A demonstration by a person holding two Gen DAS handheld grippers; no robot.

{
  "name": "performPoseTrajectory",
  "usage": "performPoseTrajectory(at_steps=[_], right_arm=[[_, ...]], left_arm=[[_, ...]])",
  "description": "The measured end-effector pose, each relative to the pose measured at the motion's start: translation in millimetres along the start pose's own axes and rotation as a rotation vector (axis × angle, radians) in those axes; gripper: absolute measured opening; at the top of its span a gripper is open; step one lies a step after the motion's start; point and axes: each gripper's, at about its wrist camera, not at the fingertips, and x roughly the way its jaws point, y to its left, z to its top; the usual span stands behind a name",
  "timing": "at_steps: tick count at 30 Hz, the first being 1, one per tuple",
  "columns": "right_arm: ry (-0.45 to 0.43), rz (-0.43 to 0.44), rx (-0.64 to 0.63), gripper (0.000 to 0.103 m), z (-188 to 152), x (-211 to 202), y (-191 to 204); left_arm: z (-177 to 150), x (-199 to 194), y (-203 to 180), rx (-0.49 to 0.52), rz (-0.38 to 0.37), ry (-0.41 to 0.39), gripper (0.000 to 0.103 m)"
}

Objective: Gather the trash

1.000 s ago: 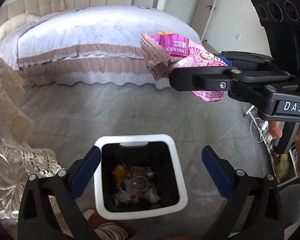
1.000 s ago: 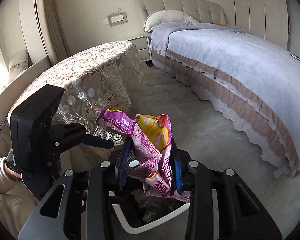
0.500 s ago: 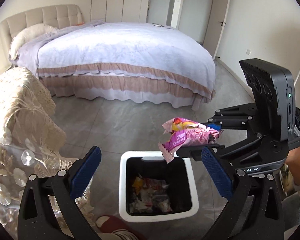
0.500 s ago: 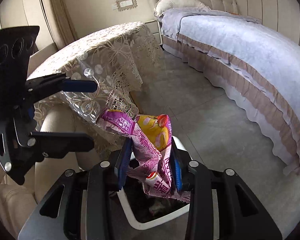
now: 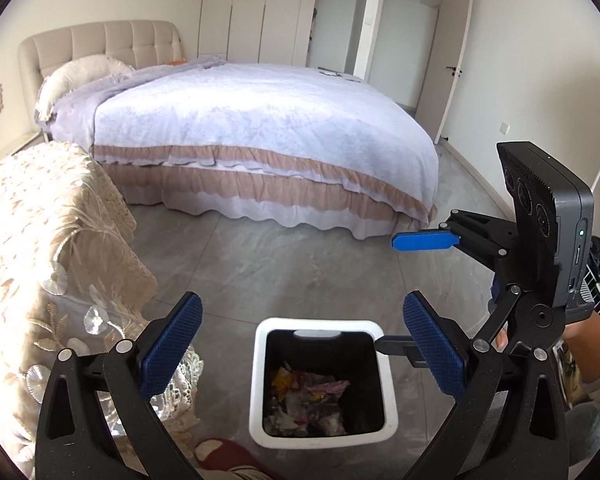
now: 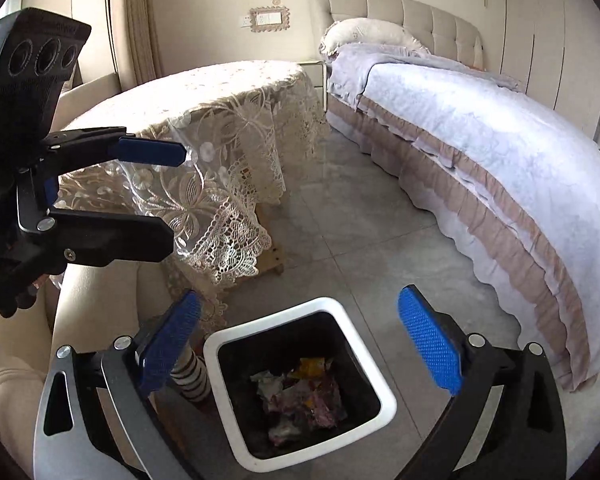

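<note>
Trash lies heaped inside the white-rimmed bin at lower centre; my right gripper and left gripper hover spread wide above it, both empty, so nothing blocks the drop.

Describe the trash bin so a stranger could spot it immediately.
Start at the big bed with the lilac cover, then look down to the grey tiled floor beside the lace-draped table. The trash bin stands there: a square white rim around a black inside, with crumpled wrappers at the bottom.
</note>
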Motion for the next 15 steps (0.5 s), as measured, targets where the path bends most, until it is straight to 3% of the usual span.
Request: performPoseTrajectory(at_steps=[9, 15], right_arm=[[-0.126, 0.006, -0.048, 0.099, 42, -23, 19], [-0.199, 0.062, -0.106, 0.099, 79, -25, 49]], left_arm=[[8, -48, 17, -0.021, 0.064, -0.101, 0.098], [8, -94, 41, -0.062, 0.171, -0.189, 0.098]])
